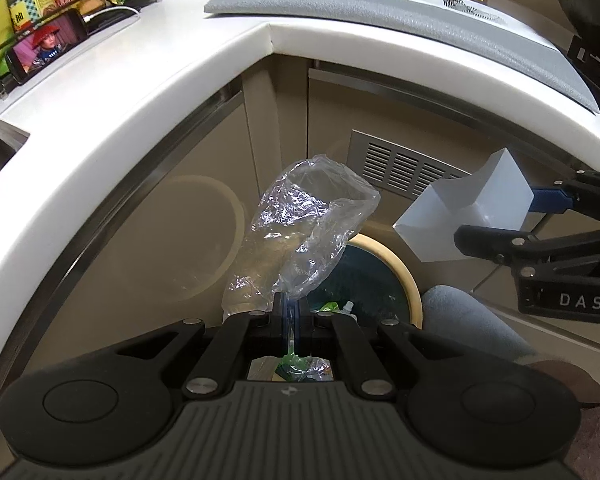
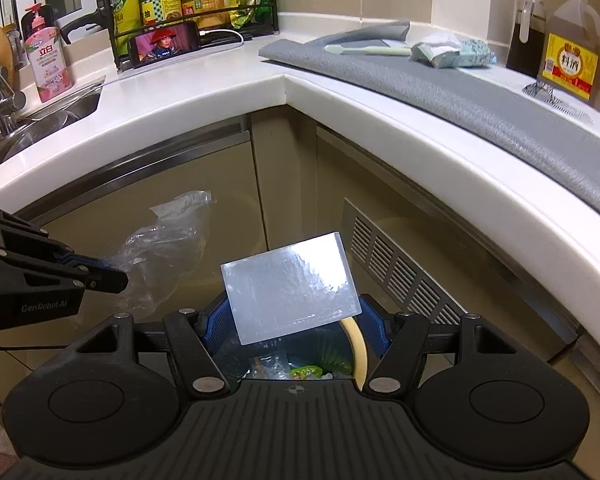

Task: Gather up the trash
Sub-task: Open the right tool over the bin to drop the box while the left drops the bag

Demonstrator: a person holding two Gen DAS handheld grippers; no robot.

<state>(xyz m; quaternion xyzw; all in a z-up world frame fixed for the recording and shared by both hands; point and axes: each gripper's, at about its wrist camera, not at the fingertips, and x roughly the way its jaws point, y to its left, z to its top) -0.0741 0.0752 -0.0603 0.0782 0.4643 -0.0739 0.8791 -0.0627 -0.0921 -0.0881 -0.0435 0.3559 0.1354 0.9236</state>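
Note:
My left gripper [image 1: 290, 312] is shut on a crumpled clear plastic bag [image 1: 304, 232], held above a round trash bin [image 1: 404, 276] with a cream rim and a dark liner. The bag also shows in the right wrist view [image 2: 168, 248], beside the left gripper [image 2: 116, 278]. My right gripper [image 2: 296, 320] is shut on a white plastic box [image 2: 292, 284], held over the same bin [image 2: 358, 344]. The box also shows in the left wrist view [image 1: 468, 212], with the right gripper [image 1: 540, 220] behind it. Green and clear trash [image 2: 308, 370] lies inside the bin.
A white L-shaped counter [image 2: 228, 92] curves above the bin, with beige cabinet doors and a vent grille [image 2: 400, 272] below. A grey mat [image 2: 440, 80] carries wrappers [image 2: 452, 54] and a pale stick. A phone [image 2: 164, 44], bottle rack, soap bottle [image 2: 46, 60] and sink [image 2: 48, 120] lie at left.

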